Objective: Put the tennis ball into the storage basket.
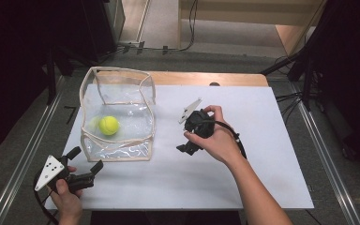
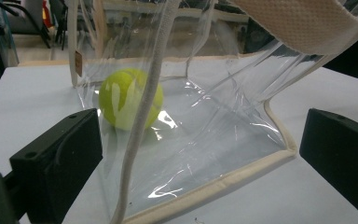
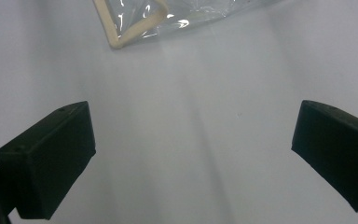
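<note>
Both hand-held grippers are released: the left hand-held gripper (image 1: 85, 165) faces the clear bag (image 1: 117, 149), the right hand-held gripper (image 1: 186, 143) hovers over the counter (image 1: 262, 140). A clumsy pinch of the limp wall could collapse it and roll the tennis ball (image 1: 108, 125) out.

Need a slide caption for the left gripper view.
Open left gripper faces a clear bag holding a tennis ball on the white table.

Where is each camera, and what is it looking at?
High view: sits above the table, looking forward and down at the clear bag holding the tennis ball; both forearms, hands, the left claw and the right claw show.
Left gripper view: rides the left claw, facing the bag and ball; its two black jaws show.
Right gripper view: rides the right claw, looking at the table and a bag corner; its jaws show.
All three share the bag.
</note>
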`<state>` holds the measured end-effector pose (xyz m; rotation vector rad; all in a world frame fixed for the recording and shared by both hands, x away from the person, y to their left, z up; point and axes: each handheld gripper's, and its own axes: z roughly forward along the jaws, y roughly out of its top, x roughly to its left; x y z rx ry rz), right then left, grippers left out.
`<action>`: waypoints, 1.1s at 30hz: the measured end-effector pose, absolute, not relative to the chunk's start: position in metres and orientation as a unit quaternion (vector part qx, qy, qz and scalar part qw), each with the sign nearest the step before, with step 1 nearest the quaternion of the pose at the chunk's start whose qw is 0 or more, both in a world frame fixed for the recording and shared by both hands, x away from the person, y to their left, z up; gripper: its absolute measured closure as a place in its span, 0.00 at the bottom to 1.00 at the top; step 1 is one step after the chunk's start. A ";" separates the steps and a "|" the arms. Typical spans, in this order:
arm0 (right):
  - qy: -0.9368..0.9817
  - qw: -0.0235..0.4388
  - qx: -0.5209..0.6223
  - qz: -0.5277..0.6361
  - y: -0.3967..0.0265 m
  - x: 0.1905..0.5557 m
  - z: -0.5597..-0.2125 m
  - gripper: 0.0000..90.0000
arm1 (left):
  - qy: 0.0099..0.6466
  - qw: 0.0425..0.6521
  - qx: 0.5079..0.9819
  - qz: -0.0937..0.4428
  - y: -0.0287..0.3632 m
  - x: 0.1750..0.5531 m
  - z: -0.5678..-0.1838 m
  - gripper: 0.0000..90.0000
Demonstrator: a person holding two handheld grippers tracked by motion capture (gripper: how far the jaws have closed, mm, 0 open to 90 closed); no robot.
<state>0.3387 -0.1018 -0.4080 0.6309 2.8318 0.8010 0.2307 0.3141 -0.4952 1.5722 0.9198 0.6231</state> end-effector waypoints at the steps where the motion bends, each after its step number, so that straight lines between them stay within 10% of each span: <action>1: 0.939 0.065 0.208 0.266 -0.104 0.338 -0.409 0.00 | 0.392 0.571 0.670 0.266 0.314 0.231 -0.495 0.00; 33: 0.914 0.080 0.249 0.309 -0.160 0.313 -0.427 0.00 | 0.390 0.563 0.676 0.273 0.312 0.230 -0.495 0.00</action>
